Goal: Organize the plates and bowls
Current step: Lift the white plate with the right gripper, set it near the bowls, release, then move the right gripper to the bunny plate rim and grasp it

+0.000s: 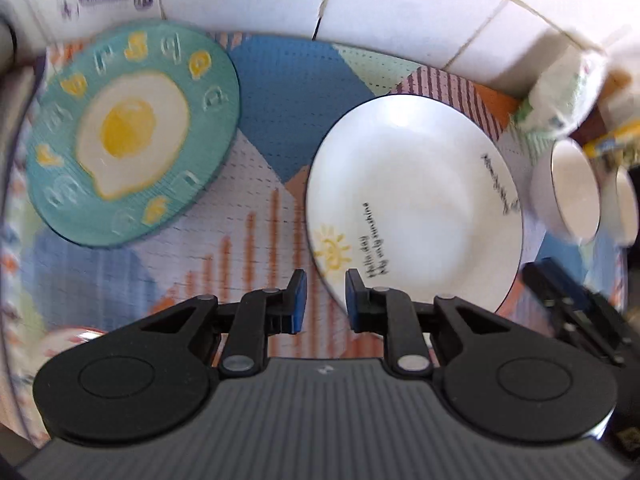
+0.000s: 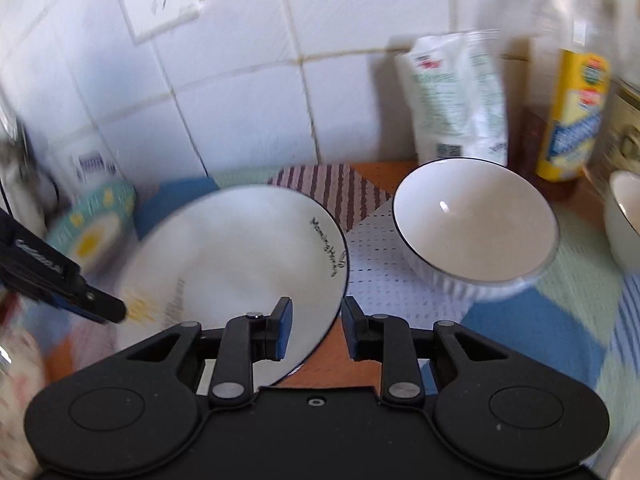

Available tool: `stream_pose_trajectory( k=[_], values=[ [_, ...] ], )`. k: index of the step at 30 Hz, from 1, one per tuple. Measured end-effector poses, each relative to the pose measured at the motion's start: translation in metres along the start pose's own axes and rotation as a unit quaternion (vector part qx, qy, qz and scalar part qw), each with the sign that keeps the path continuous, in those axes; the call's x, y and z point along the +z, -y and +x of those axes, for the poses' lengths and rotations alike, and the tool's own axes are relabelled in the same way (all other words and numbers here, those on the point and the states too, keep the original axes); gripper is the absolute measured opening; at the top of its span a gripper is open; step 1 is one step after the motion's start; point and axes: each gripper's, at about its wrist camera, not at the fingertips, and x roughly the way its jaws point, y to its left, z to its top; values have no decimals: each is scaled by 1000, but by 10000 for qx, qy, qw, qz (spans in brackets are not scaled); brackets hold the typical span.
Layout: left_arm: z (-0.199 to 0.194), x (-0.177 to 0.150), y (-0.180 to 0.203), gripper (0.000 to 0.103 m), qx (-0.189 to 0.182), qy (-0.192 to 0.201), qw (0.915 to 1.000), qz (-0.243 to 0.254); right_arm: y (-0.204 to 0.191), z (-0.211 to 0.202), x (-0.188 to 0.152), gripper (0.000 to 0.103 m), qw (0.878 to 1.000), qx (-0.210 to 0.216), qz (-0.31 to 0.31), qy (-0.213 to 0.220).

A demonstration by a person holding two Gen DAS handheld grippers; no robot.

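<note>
A white plate (image 1: pixel 412 200) with a sun drawing and black script lies on the patterned mat (image 1: pixel 280 92). My left gripper (image 1: pixel 326 292) points steeply down and is shut on the plate's near-left rim beside the sun. In the right wrist view its black tip (image 2: pixel 120 314) meets that same rim. My right gripper (image 2: pixel 316 320) stands open astride the opposite rim of the plate (image 2: pixel 240 248), one pad above the plate, the other above the mat. A teal plate (image 1: pixel 132 136) with a fried-egg picture lies to the left. A white ribbed bowl (image 2: pixel 476 220) stands to the right.
A second white bowl (image 2: pixel 624 216) sits at the far right edge. A white and green packet (image 2: pixel 456 96) and a yellow-labelled bottle (image 2: pixel 572 112) stand against the tiled wall behind the bowls. A wall socket (image 2: pixel 160 0) is above. A red-and-white patterned object (image 1: pixel 68 340) is at the near left.
</note>
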Motion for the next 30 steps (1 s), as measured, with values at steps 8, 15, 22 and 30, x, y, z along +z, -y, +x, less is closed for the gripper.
stream_pose_trajectory(
  k=[8,15,22,30],
  values=[
    [-51,-39,-9,21,154,192,9921,1228,-49,-69,-21,45,9975,-448,166,523],
    [-93,-79,-35,25,421,326,9814,1847,-100,-114,-42,58,9899,-961,86,1042],
    [-115,-115,-68,35,566,320,9747,2139,-153,-132,-80,69,9887,-838,-159,1230],
    [-121,-152,-106,44,576,367,9731,2201,-210,-145,-118,74,9857,-780,-522,1399]
  ],
)
